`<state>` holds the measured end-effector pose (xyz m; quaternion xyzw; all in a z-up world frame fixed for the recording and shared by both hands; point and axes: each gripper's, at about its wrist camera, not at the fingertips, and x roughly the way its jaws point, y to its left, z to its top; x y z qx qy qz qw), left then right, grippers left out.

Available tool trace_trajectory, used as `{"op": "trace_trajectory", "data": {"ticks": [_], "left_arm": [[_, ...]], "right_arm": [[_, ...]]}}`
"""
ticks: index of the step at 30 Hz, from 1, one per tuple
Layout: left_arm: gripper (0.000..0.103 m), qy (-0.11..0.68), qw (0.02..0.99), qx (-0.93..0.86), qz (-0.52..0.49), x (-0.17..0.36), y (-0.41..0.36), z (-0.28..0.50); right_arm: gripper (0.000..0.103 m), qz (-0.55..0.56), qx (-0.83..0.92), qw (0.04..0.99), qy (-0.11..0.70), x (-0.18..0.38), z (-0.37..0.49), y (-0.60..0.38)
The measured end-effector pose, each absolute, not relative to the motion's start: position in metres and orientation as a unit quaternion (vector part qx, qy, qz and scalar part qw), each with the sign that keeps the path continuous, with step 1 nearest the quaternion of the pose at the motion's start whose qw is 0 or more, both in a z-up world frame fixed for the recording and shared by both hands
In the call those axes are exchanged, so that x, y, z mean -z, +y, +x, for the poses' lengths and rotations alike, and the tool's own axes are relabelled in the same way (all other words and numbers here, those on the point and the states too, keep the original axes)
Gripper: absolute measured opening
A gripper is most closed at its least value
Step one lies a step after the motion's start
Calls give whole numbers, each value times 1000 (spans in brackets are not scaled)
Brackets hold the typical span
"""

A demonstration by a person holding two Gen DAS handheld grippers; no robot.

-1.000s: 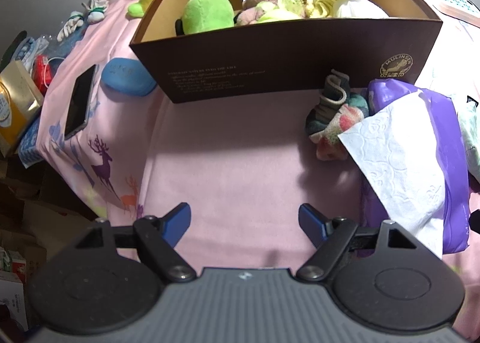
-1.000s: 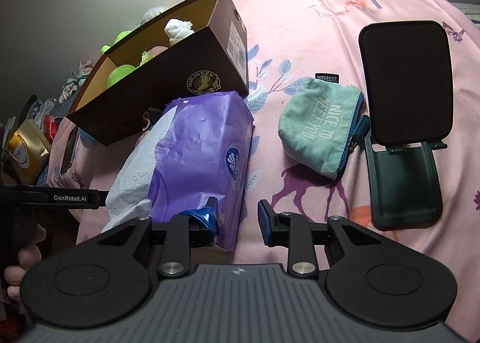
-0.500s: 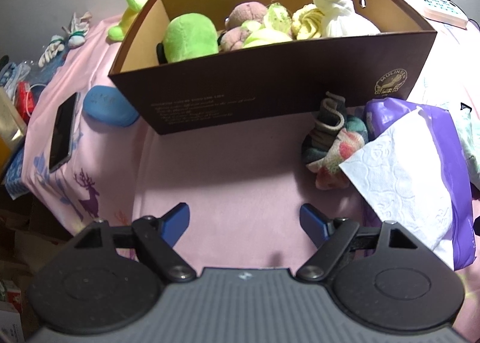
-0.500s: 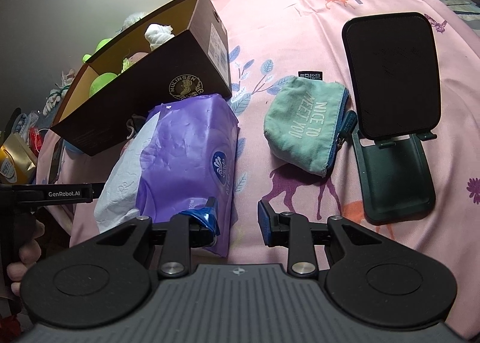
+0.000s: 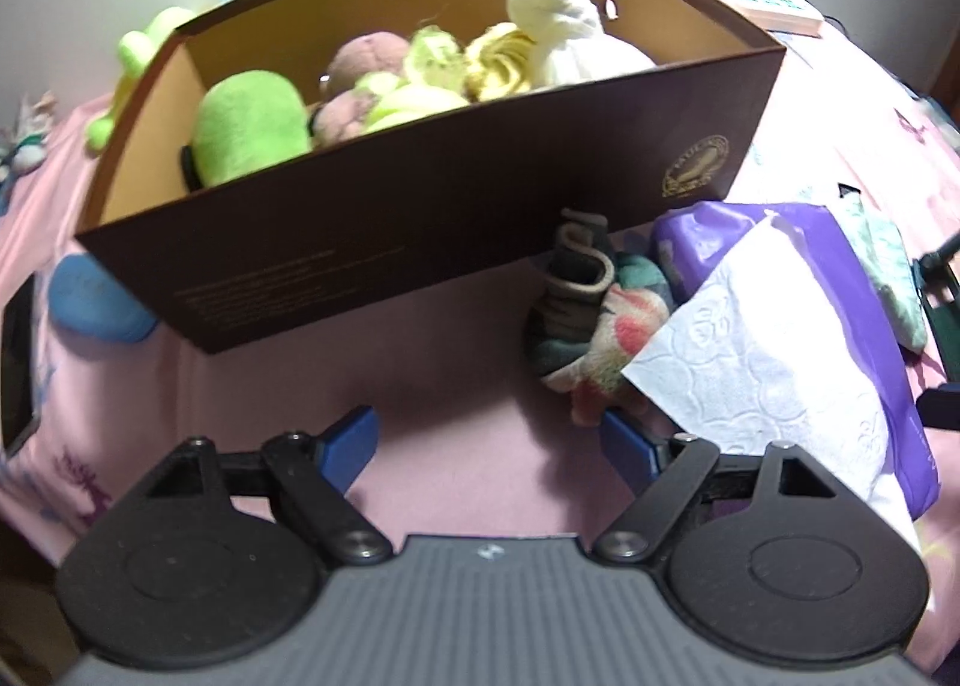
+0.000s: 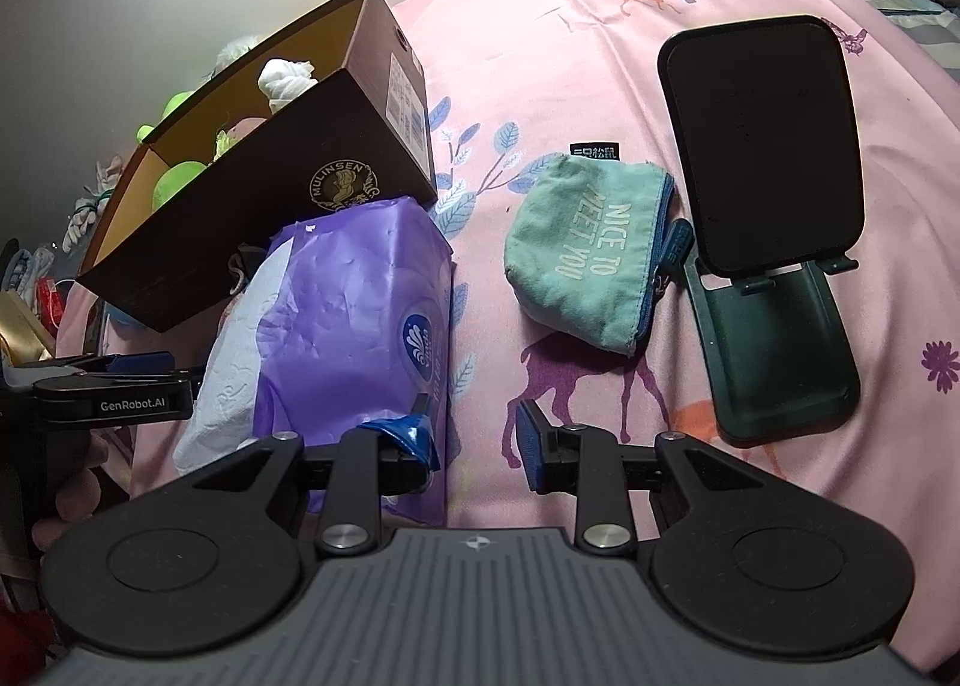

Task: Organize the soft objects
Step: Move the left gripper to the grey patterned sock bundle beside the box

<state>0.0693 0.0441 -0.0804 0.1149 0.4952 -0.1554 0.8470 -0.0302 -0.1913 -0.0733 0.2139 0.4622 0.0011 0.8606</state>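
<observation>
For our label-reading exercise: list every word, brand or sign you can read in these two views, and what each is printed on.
"MULINSEN": gold seal on the brown box.
"NICE TO MEET YOU": teal pouch.
"GenRobot.AI": left gripper.
White print on the box front, the box end sticker, the purple tissue pack logo, and the small black tag: too small or blurred.
</observation>
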Motion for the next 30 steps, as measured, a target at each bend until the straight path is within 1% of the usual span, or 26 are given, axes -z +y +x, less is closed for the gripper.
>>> {"op": "trace_trajectory", "data": {"ticks": [7,13,17,20,22,25,30], "left_arm": [[83,481,836,243,106,86,50,79],[83,466,829,292,104,79,53,82],[83,444,843,295,73,59,74,83],[83,439,852,283,20,46,96,91],[83,450,850,275,-20,43,104,99],[82,463,841,275,-54,46,93,103],[82,478,834,267,-75,56,62,110]], "right_arm": [[11,217,10,860,461,72,-30,-193],[12,215,20,858,466,73,-30,-194],[12,217,26,857,467,74,-30,-197],[12,222,30,855,468,75,-30,-200],[12,224,30,854,468,76,-29,-200],[12,223,27,854,470,76,-27,-199],[12,220,27,855,469,75,-27,-198]]}}
